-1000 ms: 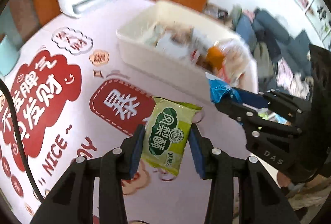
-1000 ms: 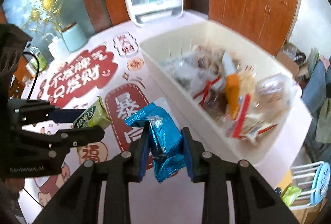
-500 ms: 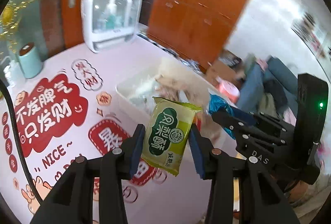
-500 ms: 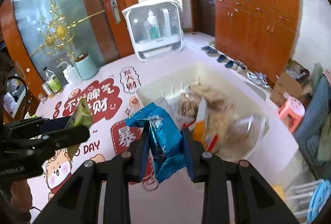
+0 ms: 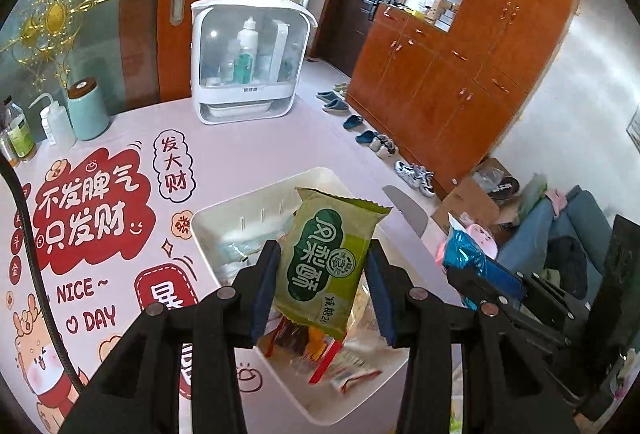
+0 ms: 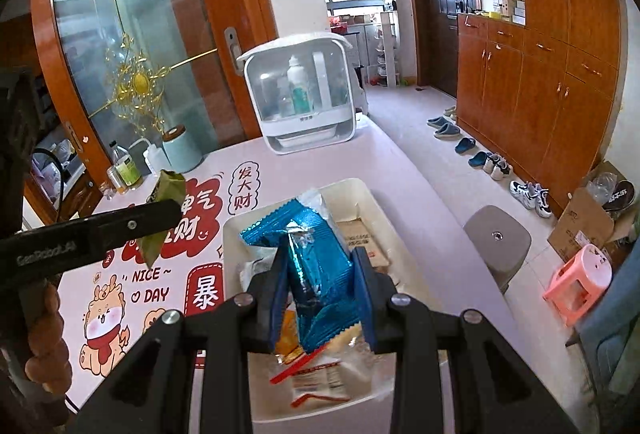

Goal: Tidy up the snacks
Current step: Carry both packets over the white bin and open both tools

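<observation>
The left tool (image 5: pixel 324 284) is clamped on a flat green crinkle-edged snack pack (image 5: pixel 330 266), and the right tool (image 6: pixel 320 292) on a glossy blue foil packet (image 6: pixel 316 262). Both hang above the white plastic bin (image 5: pixel 212 222) of wrappers. Beyond it, the table's (image 5: pixel 248 149) smooth printed cover carries a rounded white cabinet (image 5: pixel 248 61).

Colours and patterns: snacks, bin, table cover

Green packet (image 5: pixel 329 271) is printed with a dark green oval and white characters; blue packet (image 6: pixel 318 274) is shiny metallic blue foil. Bin (image 5: pixel 208 230) is plain cream-white. Tablecloth (image 5: pixel 132 137) is pale pink, patterned with red cloud shapes, white characters and cartoon animals. Gripper pads (image 5: pixel 267 282) are dark blue on black fingers. Cabinets (image 5: pixel 460 73) are orange-brown wood. Stool (image 6: pixel 580 282) is pink.
</observation>
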The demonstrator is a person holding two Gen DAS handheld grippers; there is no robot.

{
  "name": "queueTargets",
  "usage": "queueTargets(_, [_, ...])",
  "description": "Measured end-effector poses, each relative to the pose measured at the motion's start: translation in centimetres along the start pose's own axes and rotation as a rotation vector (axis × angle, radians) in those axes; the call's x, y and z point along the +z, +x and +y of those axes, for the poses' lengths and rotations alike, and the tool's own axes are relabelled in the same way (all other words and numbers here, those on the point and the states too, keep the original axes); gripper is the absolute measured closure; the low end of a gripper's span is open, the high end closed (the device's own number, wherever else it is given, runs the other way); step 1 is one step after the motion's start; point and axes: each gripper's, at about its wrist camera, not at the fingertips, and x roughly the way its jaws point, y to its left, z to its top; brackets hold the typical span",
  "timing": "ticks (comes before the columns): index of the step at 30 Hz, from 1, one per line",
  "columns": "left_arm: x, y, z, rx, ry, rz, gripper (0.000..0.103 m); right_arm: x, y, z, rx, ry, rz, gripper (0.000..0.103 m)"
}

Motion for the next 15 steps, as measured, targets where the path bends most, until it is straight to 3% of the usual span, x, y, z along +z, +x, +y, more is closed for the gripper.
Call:
queueTargets(6, [0.7,1.1,-2.1,0.060,-0.001,-0.010,0.061,1.5,0.1,-1.8,0.030,-0.008,-0.004,0.072])
queueTargets(15, [0.5,2.5,-1.7,0.128,-0.044,0.008,0.061,3.7,1.4,-2.5,0.060,-0.021,0.001,0.071])
